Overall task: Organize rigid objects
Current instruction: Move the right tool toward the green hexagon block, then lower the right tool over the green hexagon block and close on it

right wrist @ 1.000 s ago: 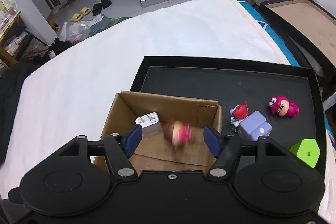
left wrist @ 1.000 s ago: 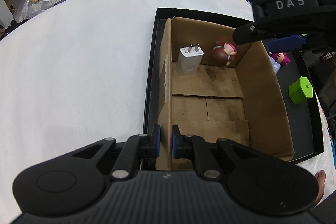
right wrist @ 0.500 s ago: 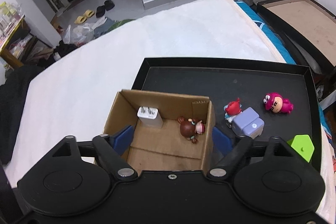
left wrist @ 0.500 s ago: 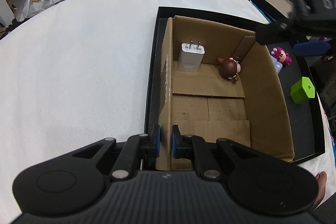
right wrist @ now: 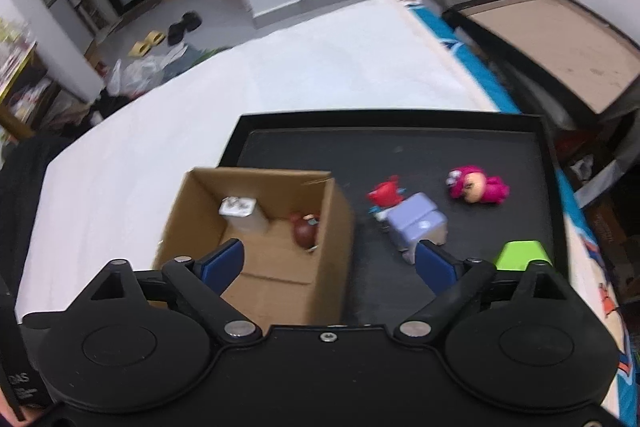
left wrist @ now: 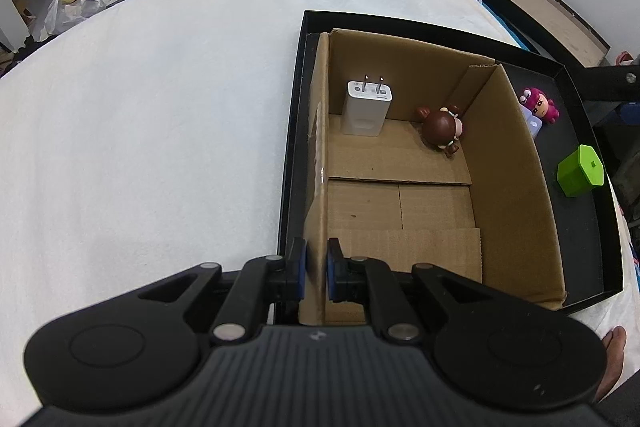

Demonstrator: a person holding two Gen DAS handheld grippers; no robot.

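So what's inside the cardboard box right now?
Inside the cardboard box stand a white charger, prongs up, and a brown-haired figurine lying at the far end. The near corner is hidden behind the left gripper.

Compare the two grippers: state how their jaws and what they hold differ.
The left gripper is shut on the cardboard box's side wall, pads on either face; the right gripper is open and holds nothing. The left sits at the box edge; the right hangs above box and black tray. Both have blue finger pads.

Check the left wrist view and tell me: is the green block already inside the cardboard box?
No, the green block sits on the black tray outside the cardboard box, to its right.
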